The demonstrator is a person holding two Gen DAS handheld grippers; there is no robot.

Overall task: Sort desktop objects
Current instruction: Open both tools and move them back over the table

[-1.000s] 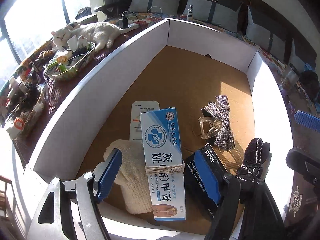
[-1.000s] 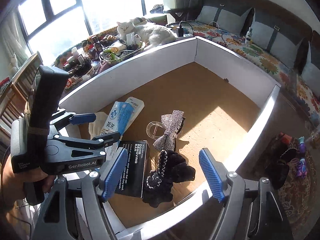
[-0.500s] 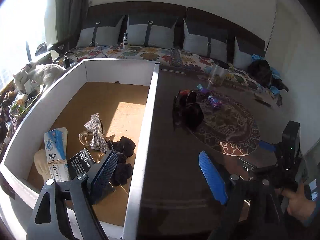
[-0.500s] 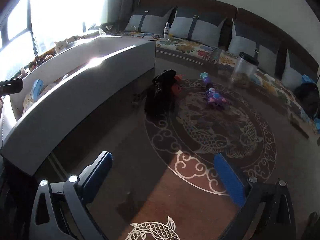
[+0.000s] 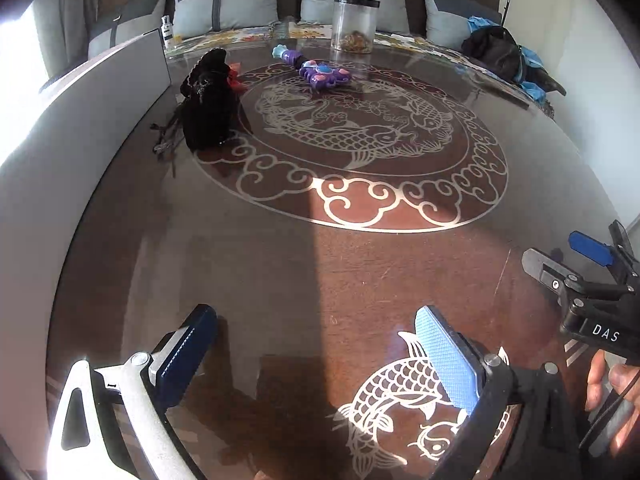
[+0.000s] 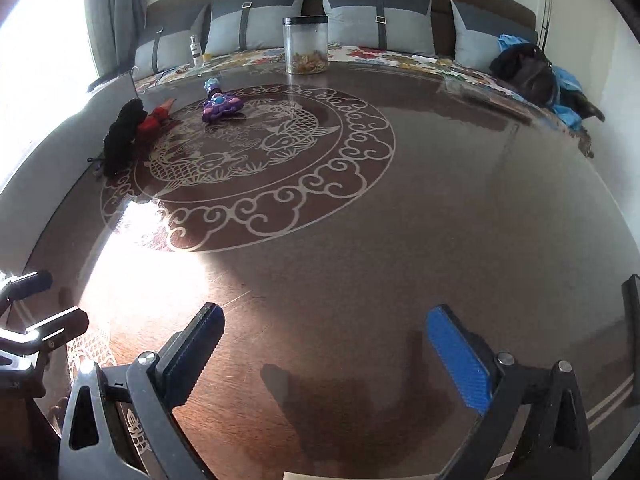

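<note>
On the dark glass table (image 5: 320, 264) a black pouch (image 5: 208, 100) stands far ahead, next to the white box's wall (image 5: 80, 120). A small red thing (image 5: 237, 79) lies just behind the pouch. A purple toy (image 5: 320, 74) lies further right. My left gripper (image 5: 314, 320) hovers over bare tabletop, its jaws opening with nothing between them. My right gripper (image 6: 324, 316) is open and empty, also above bare table. From the right wrist, the pouch (image 6: 120, 140), the red thing (image 6: 154, 122) and the toy (image 6: 220, 104) sit far off at upper left.
A clear jar (image 6: 306, 46) with a black lid stands at the table's far edge. Behind it runs a sofa with grey cushions (image 6: 376, 20), with dark clothing (image 6: 532, 72) at its right end. A hand (image 5: 612, 392) holds the right gripper (image 5: 560, 254) at the left wrist view's right edge.
Both grippers have swung away from the white box's inside to the right, over the patterned table. The box contents have left both views. Both pairs of jaws stand wider than before.
</note>
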